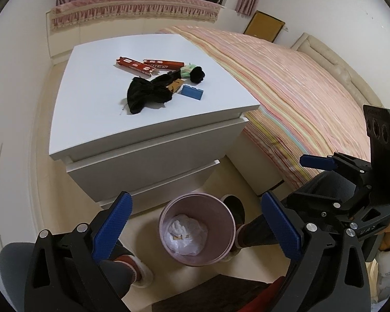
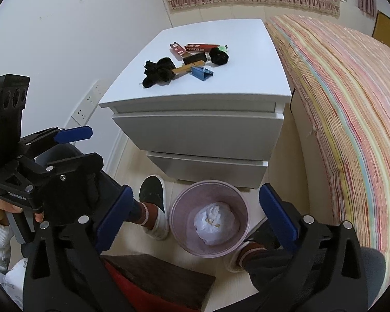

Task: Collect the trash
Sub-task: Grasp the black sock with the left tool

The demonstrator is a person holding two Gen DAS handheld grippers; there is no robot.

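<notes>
White nightstand (image 2: 195,96) abuts bed (image 2: 351,104); pink bin (image 2: 209,218) stands on bare floor.

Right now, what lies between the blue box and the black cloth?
A brown box lies between the blue box and the black cloth, shown best in the right wrist view.

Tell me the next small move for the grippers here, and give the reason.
Probably reach the right gripper toward the blue box at the near edge of the clutter on the nightstand. Both grippers are open and hold nothing, and the pink bin stands on the floor just below.
</notes>
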